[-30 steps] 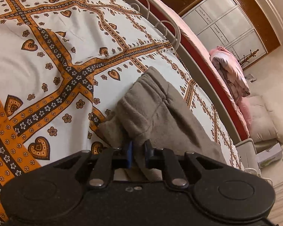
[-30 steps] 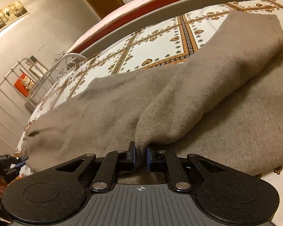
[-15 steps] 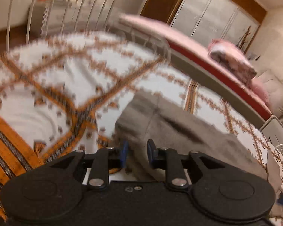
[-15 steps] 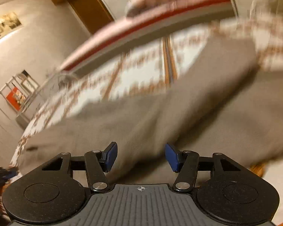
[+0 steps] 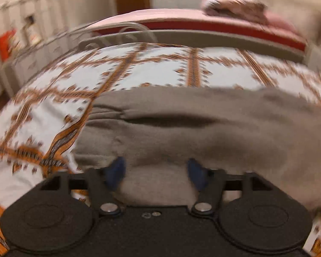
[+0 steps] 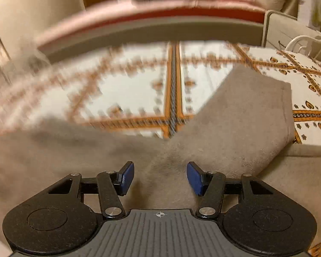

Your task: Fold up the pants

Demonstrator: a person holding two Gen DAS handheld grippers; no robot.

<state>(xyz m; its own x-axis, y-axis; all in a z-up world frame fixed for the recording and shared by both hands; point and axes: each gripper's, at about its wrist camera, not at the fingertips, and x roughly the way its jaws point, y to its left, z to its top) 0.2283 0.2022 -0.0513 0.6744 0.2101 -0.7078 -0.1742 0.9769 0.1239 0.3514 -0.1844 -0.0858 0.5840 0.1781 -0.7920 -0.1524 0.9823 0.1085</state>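
Note:
The grey-brown pants (image 5: 199, 128) lie folded lengthwise on the patterned bedspread (image 5: 152, 72). In the left wrist view they stretch across the frame, waistband end to the left. My left gripper (image 5: 156, 173) is open, its blue pads apart just above the cloth. In the right wrist view the pants (image 6: 235, 124) fill the lower half, with one leg end pointing up and right. My right gripper (image 6: 160, 176) is open and empty over the cloth. Both views are motion-blurred.
The bedspread (image 6: 128, 94) is white with orange and black bands. A grey and red bed frame (image 5: 224, 36) runs along the far side, with pink bedding (image 5: 235, 4) on it. White metal railings (image 6: 306, 45) stand at the bed's end.
Both grippers were shut on the pants one second ago. They have opened, let the cloth go and pulled back. Both views have swung to face the far bed frame.

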